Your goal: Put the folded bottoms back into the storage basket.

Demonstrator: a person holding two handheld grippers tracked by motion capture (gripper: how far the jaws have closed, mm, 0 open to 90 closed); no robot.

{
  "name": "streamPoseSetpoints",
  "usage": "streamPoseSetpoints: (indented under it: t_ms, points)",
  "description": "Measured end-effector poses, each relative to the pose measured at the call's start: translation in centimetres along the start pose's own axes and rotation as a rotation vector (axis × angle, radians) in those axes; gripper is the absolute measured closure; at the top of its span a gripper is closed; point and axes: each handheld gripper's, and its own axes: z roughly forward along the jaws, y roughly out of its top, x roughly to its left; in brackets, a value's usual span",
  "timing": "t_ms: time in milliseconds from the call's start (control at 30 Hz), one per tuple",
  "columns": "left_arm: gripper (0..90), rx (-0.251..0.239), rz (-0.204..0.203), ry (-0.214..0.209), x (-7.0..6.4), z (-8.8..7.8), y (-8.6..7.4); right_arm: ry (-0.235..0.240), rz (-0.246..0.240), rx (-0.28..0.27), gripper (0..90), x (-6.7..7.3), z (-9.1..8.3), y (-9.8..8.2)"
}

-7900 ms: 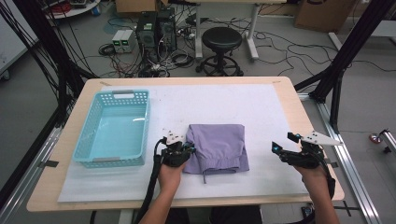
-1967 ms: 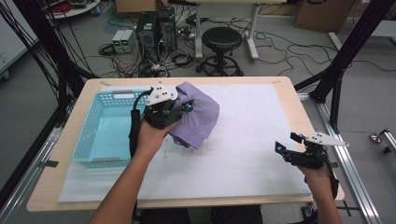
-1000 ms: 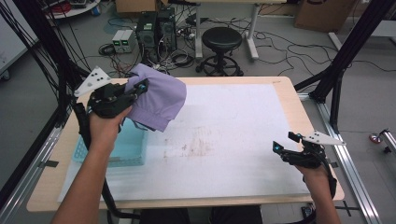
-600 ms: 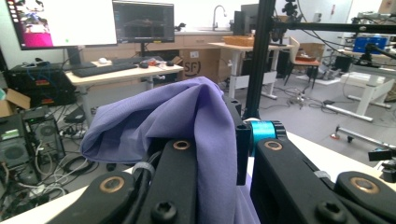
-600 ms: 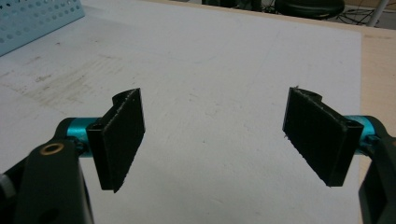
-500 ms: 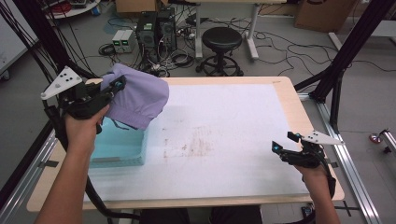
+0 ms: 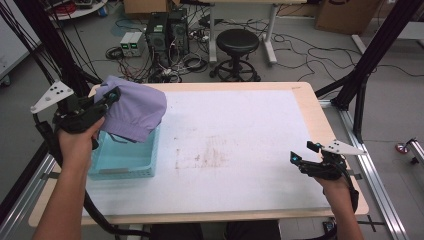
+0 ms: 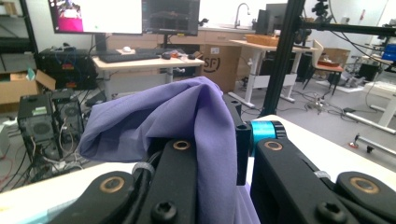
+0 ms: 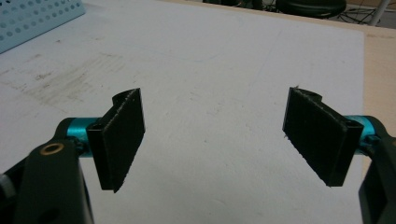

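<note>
**Purple cloth held over the basket**

The left gripper (image 7: 107, 100), jaws clamped on the folded purple fabric garment (image 7: 134, 107), holds it above the light-blue perforated plastic basket (image 7: 125, 160); what the basket contains is hidden. The right gripper (image 7: 300, 155) rests wide open, holding nothing, over the white table mat (image 7: 240, 135).

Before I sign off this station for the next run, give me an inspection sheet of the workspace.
Surface: white mat on wooden table, brownish smudges mid-mat.
Job's things: purple cloth held above light-blue basket at table's left.
Clutter: nothing seen on the mat.
Grippers: left gripper shut on the cloth; right gripper open, nothing between its jaws, at the right edge.
Cables: black cable trails from left gripper.
Surroundings: stool, computer towers, floor wiring.
</note>
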Motion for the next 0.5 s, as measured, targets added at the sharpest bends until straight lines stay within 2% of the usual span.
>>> streamPoseSetpoints:
  t_ms: [100, 167, 233, 267, 333, 367, 400, 500]
  points:
    - [85.1, 0.015, -0.031, 0.016, 0.9, -0.2, -1.1, 0.000, -0.002, 0.002, 21.0, 0.1, 0.0, 0.0]
    - [84.2, 0.030, -0.056, 0.048, 1.6, -0.2, -2.3, 0.002, -0.006, 0.004, 21.0, 0.1, 0.1, 0.0]
    - [80.5, 0.068, -0.075, 0.128, 2.7, -0.2, -4.0, 0.003, -0.005, 0.004, 21.0, 0.2, 0.1, 0.0]
    - [73.8, 0.093, -0.084, 0.172, 3.0, -0.2, -4.6, 0.002, -0.007, 0.006, 21.0, 0.2, 0.1, 0.0]
    - [53.8, 0.152, -0.114, 0.310, 3.9, -0.3, -6.3, 0.006, -0.009, 0.008, 21.0, 0.3, 0.2, 0.0]
    - [47.9, 0.156, -0.128, 0.358, 4.3, -0.6, -6.9, 0.006, -0.012, 0.008, 21.0, 0.3, 0.2, 0.1]
    - [44.4, 0.149, -0.140, 0.392, 4.6, -0.9, -7.4, 0.005, -0.011, 0.008, 21.0, 0.3, 0.2, 0.1]
    - [35.0, 0.124, -0.160, 0.431, 5.1, -1.7, -7.9, 0.004, -0.014, 0.008, 21.0, 0.4, 0.2, 0.1]
